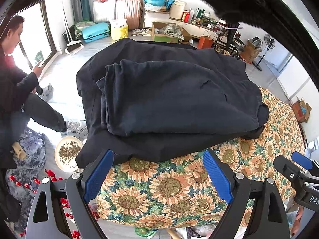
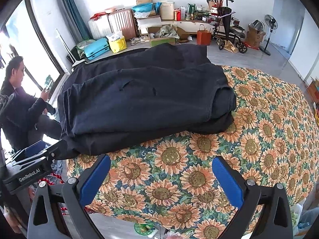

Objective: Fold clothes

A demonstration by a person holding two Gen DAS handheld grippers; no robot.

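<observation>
On the sunflower-cloth table (image 2: 249, 139), the dark folded garment (image 2: 139, 99) lies just ahead of both my grippers, long axis running left-right across my view. Left gripper (image 1: 158, 155) is released, jaws wide, tips right at the garment's near hem, so it's nearer. Right gripper (image 2: 161, 161) is also released, holding nothing, over bare cloth short of the hem. Far edge hangs off the table, hidden; layer count unclear.

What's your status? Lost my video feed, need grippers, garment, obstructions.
Left gripper open, empty. Right gripper open, empty. Dark garment lies folded on sunflower cloth, untouched. Nothing between the grippers and the garment.
</observation>
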